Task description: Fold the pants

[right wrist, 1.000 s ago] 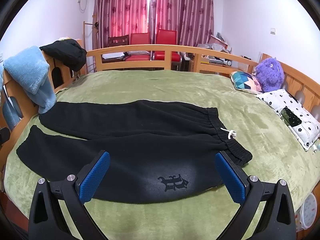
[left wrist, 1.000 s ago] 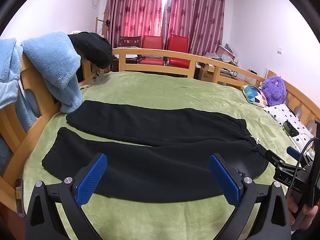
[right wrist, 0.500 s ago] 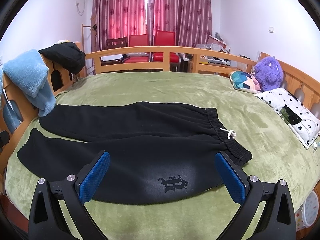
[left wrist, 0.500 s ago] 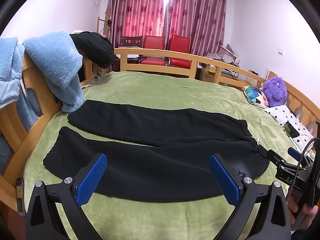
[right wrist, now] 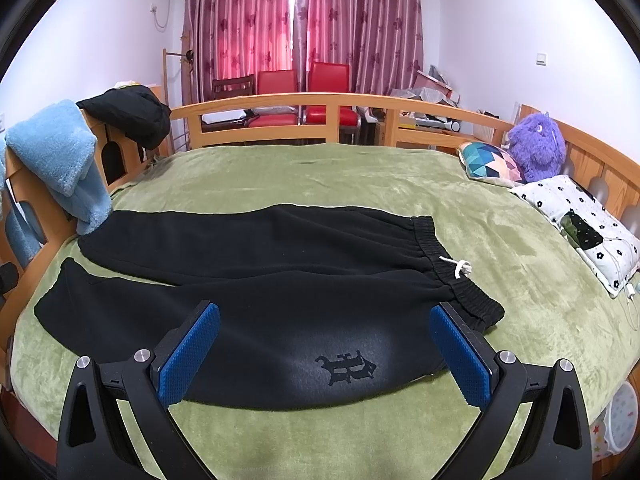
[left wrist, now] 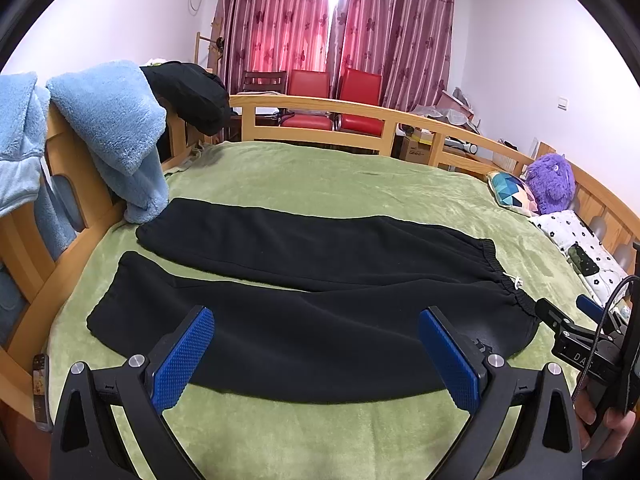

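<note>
Black pants [left wrist: 304, 280] [right wrist: 260, 280] lie flat on the green bedspread [left wrist: 320, 176] [right wrist: 320, 176], legs side by side toward the left, elastic waistband with a white drawstring [right wrist: 460, 268] at the right. A dark emblem [right wrist: 346, 368] marks the near leg by the waist. My left gripper [left wrist: 316, 344] hovers open above the near leg, blue pads wide apart, nothing between them. My right gripper [right wrist: 324, 344] hangs open over the hip area near the emblem. In the left wrist view the right gripper's tool [left wrist: 584, 344] shows beside the waistband, held by a hand [left wrist: 604, 428].
A wooden bed rail [right wrist: 320, 108] rings the bed. Blue fleece [left wrist: 112, 128] and a dark garment [right wrist: 132, 112] hang over the left rail. A purple plush [right wrist: 536, 148], a patterned cushion [right wrist: 488, 160] and a spotted pillow [right wrist: 580, 224] sit at the right. Red chairs [right wrist: 300, 96] stand behind.
Both views have shifted only slightly; the grippers drifted a little and stay open. The pants have not moved.
</note>
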The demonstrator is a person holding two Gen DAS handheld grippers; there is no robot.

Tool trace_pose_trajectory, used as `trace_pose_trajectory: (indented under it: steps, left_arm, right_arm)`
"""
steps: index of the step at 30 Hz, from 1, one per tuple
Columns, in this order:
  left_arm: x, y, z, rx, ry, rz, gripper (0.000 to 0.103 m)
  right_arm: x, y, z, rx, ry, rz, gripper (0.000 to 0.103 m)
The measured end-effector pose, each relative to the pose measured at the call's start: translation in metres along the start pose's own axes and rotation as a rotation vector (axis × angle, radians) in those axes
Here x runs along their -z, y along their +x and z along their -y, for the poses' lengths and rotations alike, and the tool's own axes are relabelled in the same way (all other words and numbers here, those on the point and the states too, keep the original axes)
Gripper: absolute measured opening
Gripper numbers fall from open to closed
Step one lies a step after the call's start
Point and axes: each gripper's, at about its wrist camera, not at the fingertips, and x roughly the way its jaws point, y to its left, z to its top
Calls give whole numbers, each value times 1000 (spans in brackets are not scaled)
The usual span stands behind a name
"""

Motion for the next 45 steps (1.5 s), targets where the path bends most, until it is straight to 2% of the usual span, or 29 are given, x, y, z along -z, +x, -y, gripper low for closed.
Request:
trace_pose_trajectory:
  steps: [24,34,41,45]
  left_arm:
    - [1,-1,0,0,0,-1,103]
    - [1,-4,6,8,25,26,103]
    - [0,12,12,-28,74,12,103]
    - [-1,30,11,-3,102,-17,103]
  right_arm:
    - [0,0,1,-3,7,-1,103]
    - [4,2,-2,-17,14,-2,103]
    - [0,19,1,-18,73,-39,103]
    - [0,36,3,-5,84,-77,103]
